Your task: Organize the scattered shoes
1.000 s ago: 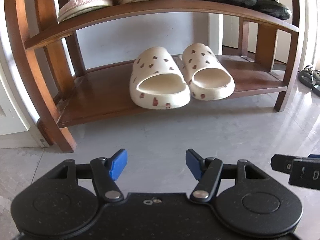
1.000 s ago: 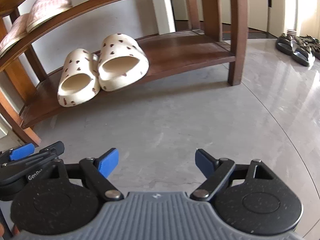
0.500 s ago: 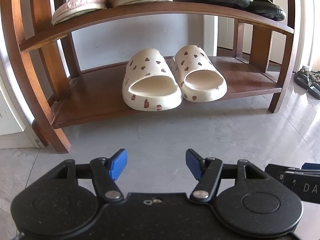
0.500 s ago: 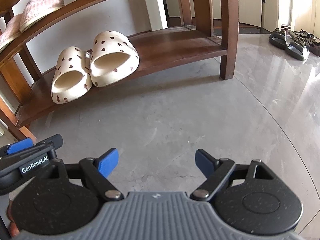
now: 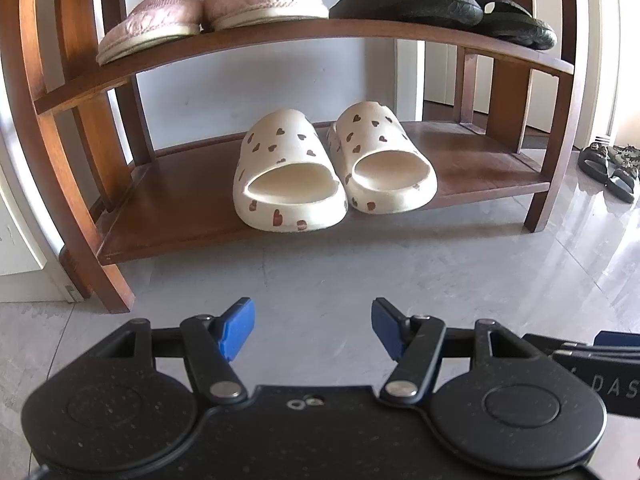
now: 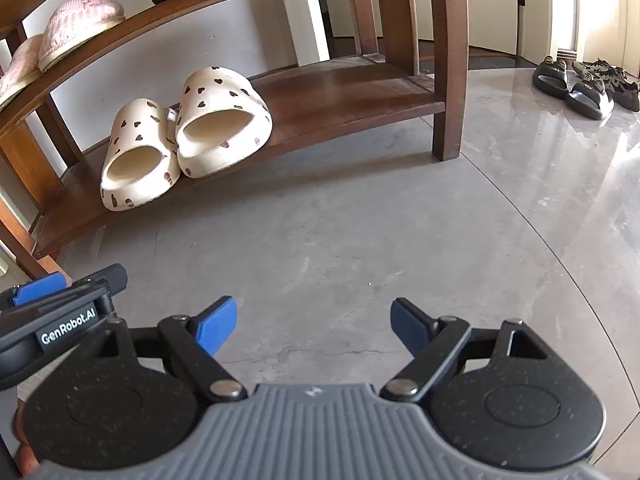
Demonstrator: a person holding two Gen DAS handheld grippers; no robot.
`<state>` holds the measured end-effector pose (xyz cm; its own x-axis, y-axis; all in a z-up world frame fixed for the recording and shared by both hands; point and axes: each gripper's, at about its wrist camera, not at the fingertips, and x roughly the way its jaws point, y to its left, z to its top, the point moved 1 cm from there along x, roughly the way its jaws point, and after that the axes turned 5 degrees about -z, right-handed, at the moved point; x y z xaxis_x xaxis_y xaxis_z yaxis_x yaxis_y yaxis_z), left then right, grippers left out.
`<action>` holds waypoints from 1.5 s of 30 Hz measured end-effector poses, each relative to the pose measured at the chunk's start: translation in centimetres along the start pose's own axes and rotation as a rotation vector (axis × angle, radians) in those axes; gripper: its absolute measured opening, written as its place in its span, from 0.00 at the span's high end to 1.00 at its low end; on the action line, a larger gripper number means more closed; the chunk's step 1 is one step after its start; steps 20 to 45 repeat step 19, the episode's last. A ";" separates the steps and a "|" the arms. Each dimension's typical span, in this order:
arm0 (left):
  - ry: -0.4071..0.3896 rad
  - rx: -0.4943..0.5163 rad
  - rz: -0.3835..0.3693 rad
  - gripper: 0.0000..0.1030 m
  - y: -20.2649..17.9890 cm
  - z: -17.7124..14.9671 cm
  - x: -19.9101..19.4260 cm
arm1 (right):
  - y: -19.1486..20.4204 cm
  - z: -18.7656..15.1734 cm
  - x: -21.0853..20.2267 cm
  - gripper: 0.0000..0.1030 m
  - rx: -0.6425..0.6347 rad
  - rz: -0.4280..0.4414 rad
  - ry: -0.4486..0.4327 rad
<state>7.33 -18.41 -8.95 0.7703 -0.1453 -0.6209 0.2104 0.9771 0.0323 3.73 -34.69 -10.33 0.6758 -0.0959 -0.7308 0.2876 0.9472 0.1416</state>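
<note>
Both grippers have drawn back from the wooden shoe rack [image 5: 552, 68] over the last second, so the rack reads smaller in each wrist view. The left gripper [image 5: 313, 330] and right gripper [image 6: 314, 326] are released and empty, jaws spread over bare grey floor [image 6: 340, 248]. The heart-print slides [image 5: 332, 170] sit paired on the lower shelf, touching, heels at its front edge (placement apparently done). Pink slippers [image 5: 208, 12] and black sandals [image 5: 440, 4] fill the upper shelf. Dark sandals [image 6: 576, 88] lie loose, well apart to the right, likely next; the rack's right leg [image 6: 448, 60] stands beside that route.
</note>
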 end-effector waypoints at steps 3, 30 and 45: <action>-0.006 0.000 -0.002 0.38 -0.1 0.1 -0.2 | 0.0 -0.1 -0.1 0.16 -0.001 0.002 0.000; -0.024 0.005 -0.012 0.38 -0.9 0.1 -0.9 | -0.7 -0.6 -0.6 0.16 0.009 -0.005 -0.001; -0.024 0.005 -0.012 0.38 -0.9 0.1 -0.9 | -0.7 -0.6 -0.6 0.16 0.009 -0.005 -0.001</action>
